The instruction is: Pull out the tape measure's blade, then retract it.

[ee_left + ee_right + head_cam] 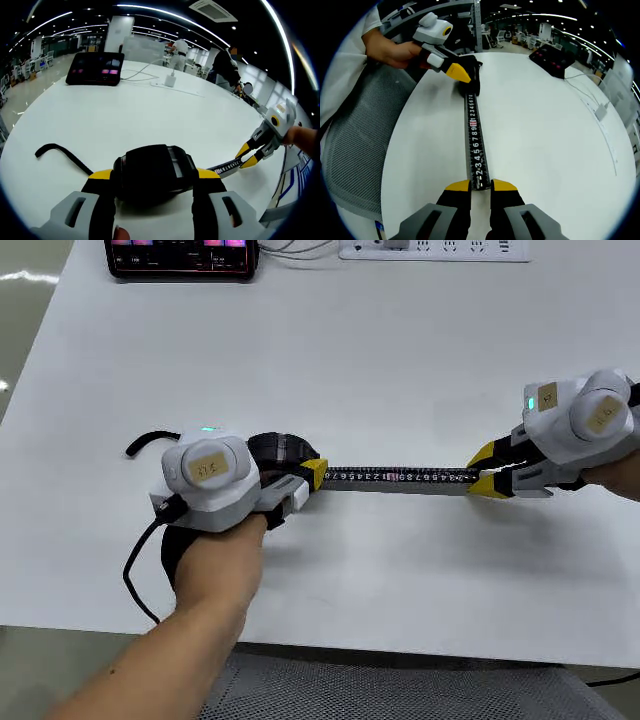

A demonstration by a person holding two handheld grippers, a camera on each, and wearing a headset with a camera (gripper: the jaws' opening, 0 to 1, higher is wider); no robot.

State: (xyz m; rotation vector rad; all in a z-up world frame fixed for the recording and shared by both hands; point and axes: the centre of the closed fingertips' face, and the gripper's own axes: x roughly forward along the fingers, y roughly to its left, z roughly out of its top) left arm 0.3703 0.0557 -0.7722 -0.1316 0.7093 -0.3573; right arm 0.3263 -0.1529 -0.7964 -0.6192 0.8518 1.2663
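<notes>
A black tape measure case (279, 452) (152, 170) (471, 75) rests on the white table, held between the yellow-tipped jaws of my left gripper (300, 480) (154, 176) (457, 70), which is shut on it. Its dark blade (400, 476) (474, 145) (225, 167) with white numbers runs out to the right, flat just above the table. My right gripper (485, 472) (480, 186) (248, 155) is shut on the blade's end. A black wrist strap (150, 441) (62, 152) trails from the case to the left.
A dark tablet (182, 257) (96, 68) (552, 61) lies at the table's far edge. A white power strip (435, 249) and a white charger (171, 80) with cables sit at the back. A grey mesh chair (400, 690) stands at the near edge.
</notes>
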